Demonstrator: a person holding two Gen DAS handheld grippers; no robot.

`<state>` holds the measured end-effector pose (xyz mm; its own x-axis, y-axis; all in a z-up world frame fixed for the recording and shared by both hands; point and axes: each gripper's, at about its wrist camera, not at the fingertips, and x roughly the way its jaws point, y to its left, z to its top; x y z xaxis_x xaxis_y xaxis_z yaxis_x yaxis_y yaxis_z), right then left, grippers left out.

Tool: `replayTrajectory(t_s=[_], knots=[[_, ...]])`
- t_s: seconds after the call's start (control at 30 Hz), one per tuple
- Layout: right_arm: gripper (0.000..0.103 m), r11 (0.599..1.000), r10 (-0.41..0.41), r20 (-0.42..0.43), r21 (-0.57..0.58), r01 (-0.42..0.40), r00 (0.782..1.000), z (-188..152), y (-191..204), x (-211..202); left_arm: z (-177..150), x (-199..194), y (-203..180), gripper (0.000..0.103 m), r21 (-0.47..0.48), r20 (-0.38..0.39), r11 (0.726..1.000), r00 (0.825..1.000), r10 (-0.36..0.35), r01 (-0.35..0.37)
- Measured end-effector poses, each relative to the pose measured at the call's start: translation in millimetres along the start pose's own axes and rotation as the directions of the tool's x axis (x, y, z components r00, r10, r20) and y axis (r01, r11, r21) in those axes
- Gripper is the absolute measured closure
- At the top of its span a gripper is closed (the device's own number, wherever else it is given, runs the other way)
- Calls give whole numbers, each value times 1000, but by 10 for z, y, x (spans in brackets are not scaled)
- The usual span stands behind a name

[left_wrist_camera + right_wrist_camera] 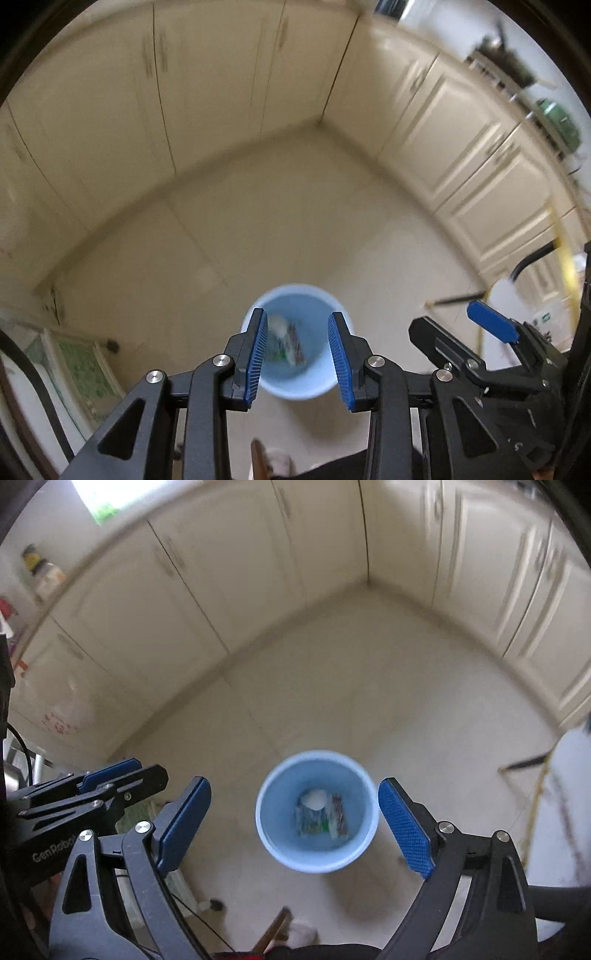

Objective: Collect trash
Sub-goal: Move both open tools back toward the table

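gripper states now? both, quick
Left gripper: jaws open, nothing between them, above the blue bin.
Right gripper: jaws wide open, empty.

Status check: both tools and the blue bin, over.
Left tool open, empty. Right tool wide open, empty. Blue bin on floor below, trash inside. Nothing in the way.

Cream cabinet doors [207, 92] line two walls and meet at a corner above a pale tiled floor [369, 686]. A green pot [557, 120] sits on the counter in the left wrist view, and a window [99, 496] glows at the upper left of the right wrist view.
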<state>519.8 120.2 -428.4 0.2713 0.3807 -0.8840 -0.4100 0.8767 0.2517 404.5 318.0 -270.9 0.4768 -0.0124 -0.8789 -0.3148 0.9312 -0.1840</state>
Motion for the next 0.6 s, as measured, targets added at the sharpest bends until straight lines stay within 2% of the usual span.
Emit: replayTrajectory(t_s=[0.07,0.13,0.17,0.27,0.33,0.4,0.53,0.57,0.6], knots=[[9,999,-27,91,-30,30,995,63,100,-443,-40,-469,-120,70,20,118,1000,993,-18,16],[7,997,-50,172,-44,59,984,77,166,-827,-125,-826,-254,62,44,208,999,977,-33,24],[7,996,-62,218,-45,73,974,67,177,-1060,-189,-1073,-348,55,59,275,998,960,-49,34],[2,992,-102,343,-31,120,934,-14,167,-1716,-405,-1481,-601,42,102,387,993,917,-95,60],[0,988,-132,417,-19,154,899,-125,123,-2150,-582,-1714,-828,35,155,438,985,888,-140,79],[0,984,-154,462,-7,178,874,-227,109,-2451,-759,-1898,-1077,25,203,479,975,860,-177,88],[0,975,-209,548,54,216,810,-623,-38,-3123,-1202,-2129,-1538,22,294,539,948,799,-268,120],[0,972,-224,560,66,227,797,-714,-89,-3248,-1349,-2064,-1577,20,309,549,943,788,-280,120],[0,966,-249,575,88,243,780,-804,-155,-3408,-1477,-2129,-1757,17,337,565,934,768,-302,120]])
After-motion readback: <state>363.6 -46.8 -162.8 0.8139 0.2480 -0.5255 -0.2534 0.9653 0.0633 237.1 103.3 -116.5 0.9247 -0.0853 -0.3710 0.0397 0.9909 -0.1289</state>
